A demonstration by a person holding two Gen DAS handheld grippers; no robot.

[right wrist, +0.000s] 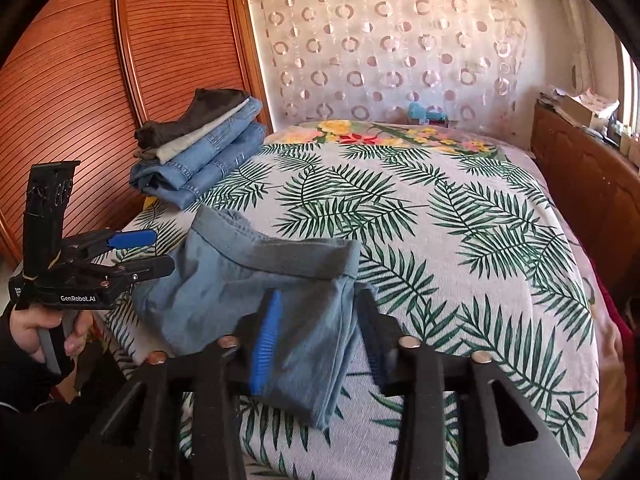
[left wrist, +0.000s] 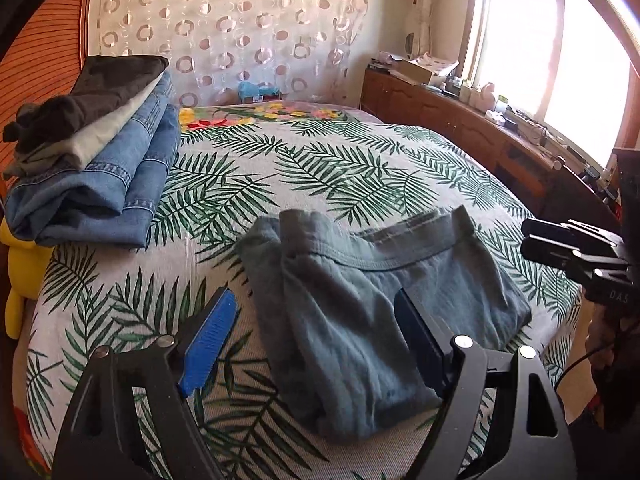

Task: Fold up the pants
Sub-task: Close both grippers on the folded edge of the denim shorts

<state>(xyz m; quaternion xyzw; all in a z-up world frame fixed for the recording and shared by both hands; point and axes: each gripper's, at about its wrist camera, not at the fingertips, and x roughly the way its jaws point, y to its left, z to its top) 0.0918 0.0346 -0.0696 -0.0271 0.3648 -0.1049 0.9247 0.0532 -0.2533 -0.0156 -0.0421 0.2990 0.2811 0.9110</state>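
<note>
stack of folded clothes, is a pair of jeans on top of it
No: dark brown pants top the stack, and the jeans lie at the bottom.

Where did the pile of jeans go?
In the left wrist view the pile of jeans sits at the bed's far left edge, against the wooden wardrobe, beyond the folded grey-blue pants.

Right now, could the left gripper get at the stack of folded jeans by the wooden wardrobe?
Probably yes. The left gripper is open and holds nothing, and only bare leaf-print bedspread lies between it and the stack of folded jeans.
</note>
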